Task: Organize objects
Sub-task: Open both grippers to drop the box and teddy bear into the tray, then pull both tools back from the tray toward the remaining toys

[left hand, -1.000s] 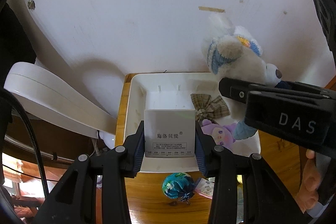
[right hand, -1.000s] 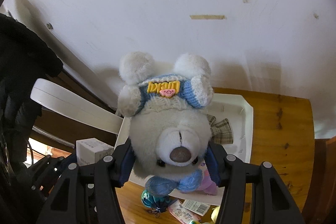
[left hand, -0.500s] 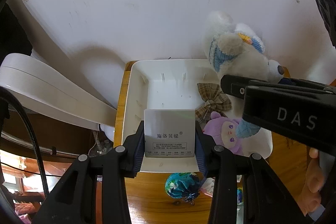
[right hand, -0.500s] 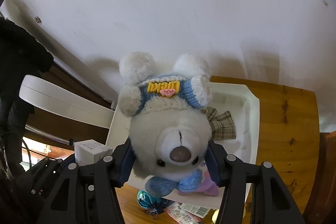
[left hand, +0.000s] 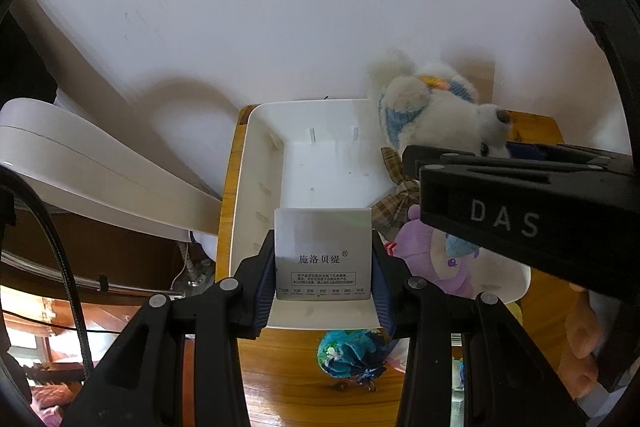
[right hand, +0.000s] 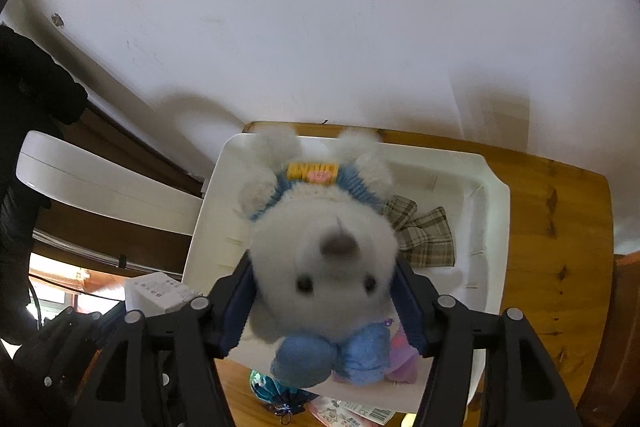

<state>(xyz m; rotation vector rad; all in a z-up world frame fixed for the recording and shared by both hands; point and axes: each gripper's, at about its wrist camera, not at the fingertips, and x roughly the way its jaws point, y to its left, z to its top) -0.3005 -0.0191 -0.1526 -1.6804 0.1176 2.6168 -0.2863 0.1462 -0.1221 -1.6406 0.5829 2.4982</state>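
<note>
Your left gripper (left hand: 323, 277) clamps the white box (left hand: 322, 253) over the white bin (left hand: 256, 163). Your right gripper (right hand: 326, 301) is opening around the plush bear (right hand: 320, 227), above the same bin.

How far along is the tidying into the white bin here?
Done: plaid bow and purple doll lie in the white bin. In hand: left gripper holds the box; right gripper is opening around the plush bear above the bin. Left: blue pouch and packets on the table.
</note>
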